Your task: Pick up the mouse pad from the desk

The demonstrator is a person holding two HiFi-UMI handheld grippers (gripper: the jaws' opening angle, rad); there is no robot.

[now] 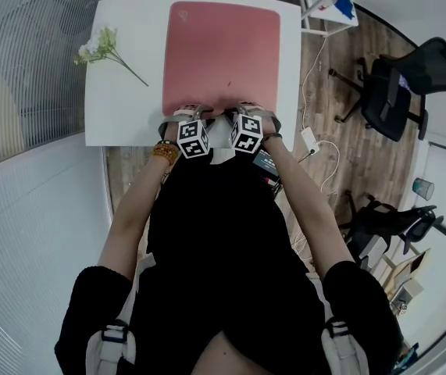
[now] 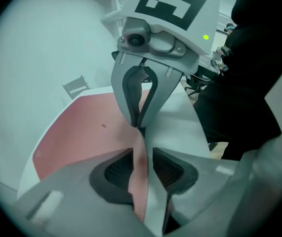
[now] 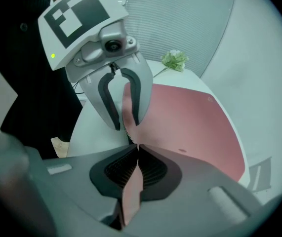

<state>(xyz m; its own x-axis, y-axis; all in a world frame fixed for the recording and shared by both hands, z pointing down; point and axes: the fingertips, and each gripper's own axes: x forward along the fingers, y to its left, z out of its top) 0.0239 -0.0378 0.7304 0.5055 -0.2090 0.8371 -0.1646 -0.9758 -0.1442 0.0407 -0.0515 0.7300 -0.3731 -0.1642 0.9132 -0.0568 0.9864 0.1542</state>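
A pink mouse pad [image 1: 223,53] lies on a white desk [image 1: 121,108] in the head view. Both grippers sit side by side at its near edge. My left gripper [image 1: 192,116] is shut on that edge; in the left gripper view the pink pad [image 2: 81,132] runs up between my pressed jaws [image 2: 141,154], folded upright there. My right gripper [image 1: 243,114] is shut on the same edge just to the right; in the right gripper view the pad [image 3: 190,117] is pinched between its jaws [image 3: 137,154]. Each gripper view also shows the other gripper [image 2: 140,122] [image 3: 126,125] clamped on the raised edge.
A sprig of white flowers [image 1: 105,49] [image 3: 174,59] lies on the desk's left part. A black office chair [image 1: 410,84] and a cable with a power adapter [image 1: 310,139] are on the wooden floor to the right. A ribbed partition [image 1: 19,69] stands at the left.
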